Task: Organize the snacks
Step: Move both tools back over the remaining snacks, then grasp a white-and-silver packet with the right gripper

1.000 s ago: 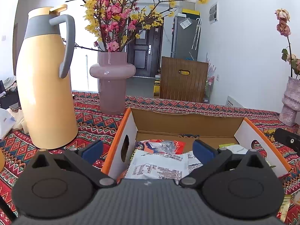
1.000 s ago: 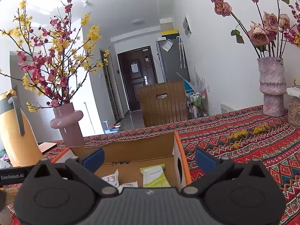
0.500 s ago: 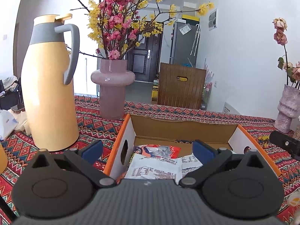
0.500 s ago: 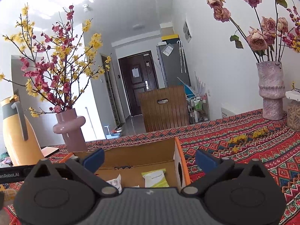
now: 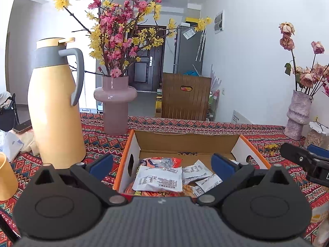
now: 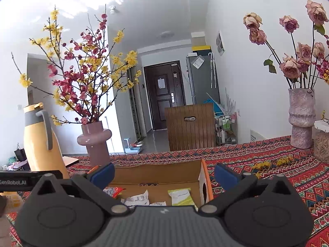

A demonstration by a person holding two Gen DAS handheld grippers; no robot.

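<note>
Landmark: cardboard box (image 5: 236,142), open top, orange rim, sitting on the patterned tablecloth (image 5: 205,123).

Left gripper (image 5: 162,164) hovers above the box's near-left corner, jaws spread wide, nothing between the blue pads (image 5: 102,163). Right gripper (image 6: 163,174) hovers at the box's near edge toward its right wall, jaws also spread wide and empty.

Snacks are inside the box: a white packet (image 5: 158,179) with printed label lies flat at the near-left, overlapping a red-orange packet (image 5: 160,161) behind it. More white packets (image 5: 196,171) sit just right of it. A green-and-white packet (image 6: 181,196) lies on the box floor near the right wall.

Outside the box: yellow thermos jug (image 5: 55,103) to its left, pink vase (image 5: 116,105) with flowering branches behind the left corner, textured vase (image 5: 298,115) with dried roses well off to the right. Yellow cup (image 5: 6,180) sits left of the jug, partly cut off by the frame.
</note>
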